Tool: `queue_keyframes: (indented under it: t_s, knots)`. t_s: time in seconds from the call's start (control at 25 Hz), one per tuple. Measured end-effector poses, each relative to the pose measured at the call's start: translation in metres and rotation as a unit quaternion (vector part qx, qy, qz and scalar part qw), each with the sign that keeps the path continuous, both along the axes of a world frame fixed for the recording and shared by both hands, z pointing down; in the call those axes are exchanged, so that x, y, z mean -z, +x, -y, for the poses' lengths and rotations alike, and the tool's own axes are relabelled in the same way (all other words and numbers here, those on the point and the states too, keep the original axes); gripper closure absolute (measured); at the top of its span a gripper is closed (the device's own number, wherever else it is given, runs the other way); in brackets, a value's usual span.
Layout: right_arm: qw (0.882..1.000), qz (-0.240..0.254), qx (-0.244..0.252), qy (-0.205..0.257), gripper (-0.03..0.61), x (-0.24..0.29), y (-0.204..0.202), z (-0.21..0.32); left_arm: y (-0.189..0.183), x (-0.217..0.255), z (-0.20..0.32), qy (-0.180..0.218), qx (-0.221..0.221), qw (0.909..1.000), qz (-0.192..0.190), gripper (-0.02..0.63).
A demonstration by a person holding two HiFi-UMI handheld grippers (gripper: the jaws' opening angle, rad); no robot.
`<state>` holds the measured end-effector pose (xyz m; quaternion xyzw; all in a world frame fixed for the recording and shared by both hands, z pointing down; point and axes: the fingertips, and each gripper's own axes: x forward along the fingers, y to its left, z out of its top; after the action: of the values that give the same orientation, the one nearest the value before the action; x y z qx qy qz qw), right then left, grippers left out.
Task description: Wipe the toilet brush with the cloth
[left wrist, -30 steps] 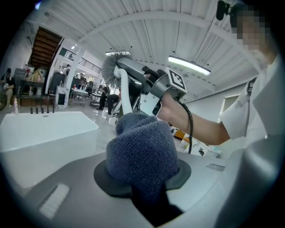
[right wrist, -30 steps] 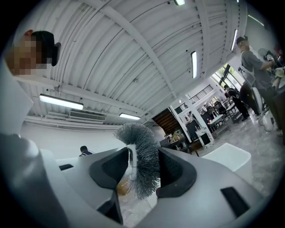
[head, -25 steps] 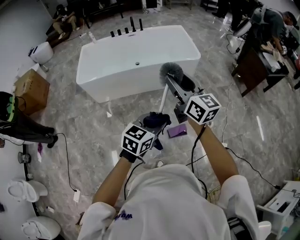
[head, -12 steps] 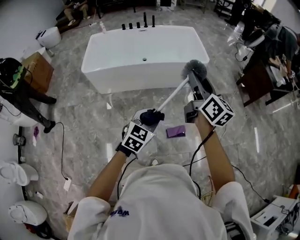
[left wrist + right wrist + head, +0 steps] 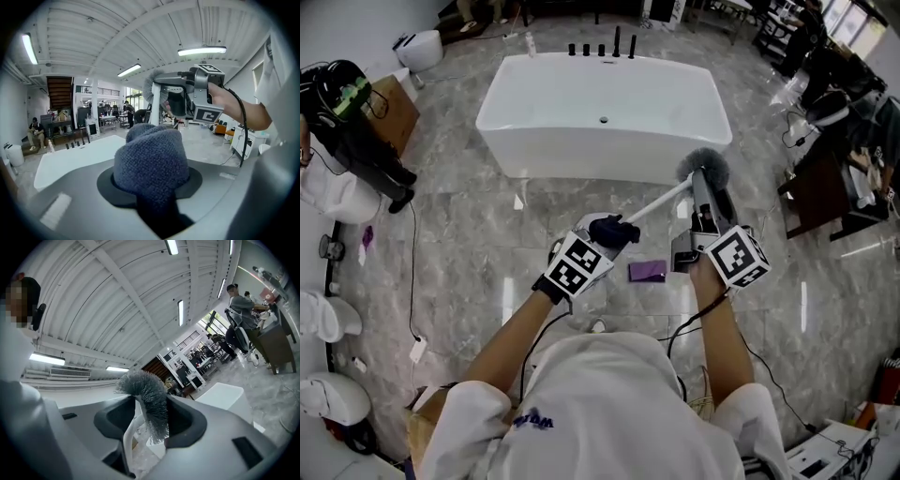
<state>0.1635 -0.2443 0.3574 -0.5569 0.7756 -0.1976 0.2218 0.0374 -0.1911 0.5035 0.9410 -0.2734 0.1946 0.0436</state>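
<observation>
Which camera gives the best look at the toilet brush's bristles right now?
The right gripper view: the bristles sit close up and sharp, mid-frame. The head view shows the whole toilet brush, but its bristles are small. The left gripper view catches only a fringe of bristles beyond the cloth.

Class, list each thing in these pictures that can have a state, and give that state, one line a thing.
left gripper: closed on the cloth, though its jaws have just been opening
cloth: bunched up between the left gripper's jaws
toilet brush: held in the air, bristle end between the right gripper's jaws
right gripper: shut on the toilet brush
bathtub: empty, no water showing
</observation>
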Motion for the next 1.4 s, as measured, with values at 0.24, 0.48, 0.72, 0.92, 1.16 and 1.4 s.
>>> queue_keyframes:
  t_s: [0.24,0.48,0.72,0.92,1.16,1.4]
  knots:
    - [1.0,-0.009,0.026,0.004,0.374,0.008,-0.002,-0.004,0.023,0.014,-0.025,-0.03,-0.096,0.9941,-0.042,0.489]
    - [1.0,-0.009,0.02,0.018,0.374,0.025,0.009,0.003,0.015,0.006,-0.038,-0.063,-0.137,0.9877,-0.041,0.491]
    - [0.999,0.017,-0.008,0.035,0.374,0.042,0.035,0.005,-0.012,-0.004,-0.031,-0.057,-0.113,0.9916,-0.027,0.49]
    - [0.998,0.036,-0.019,0.038,0.374,0.043,0.041,0.003,-0.022,-0.004,-0.023,-0.023,-0.076,0.9967,-0.017,0.488]
    - [0.999,0.031,-0.013,0.039,0.374,0.042,0.02,-0.006,-0.019,0.015,-0.029,-0.019,-0.089,0.9946,-0.049,0.491]
    - [0.999,0.03,-0.009,0.037,0.374,0.037,0.004,-0.009,-0.013,0.031,-0.026,-0.004,-0.097,0.9939,-0.053,0.494]
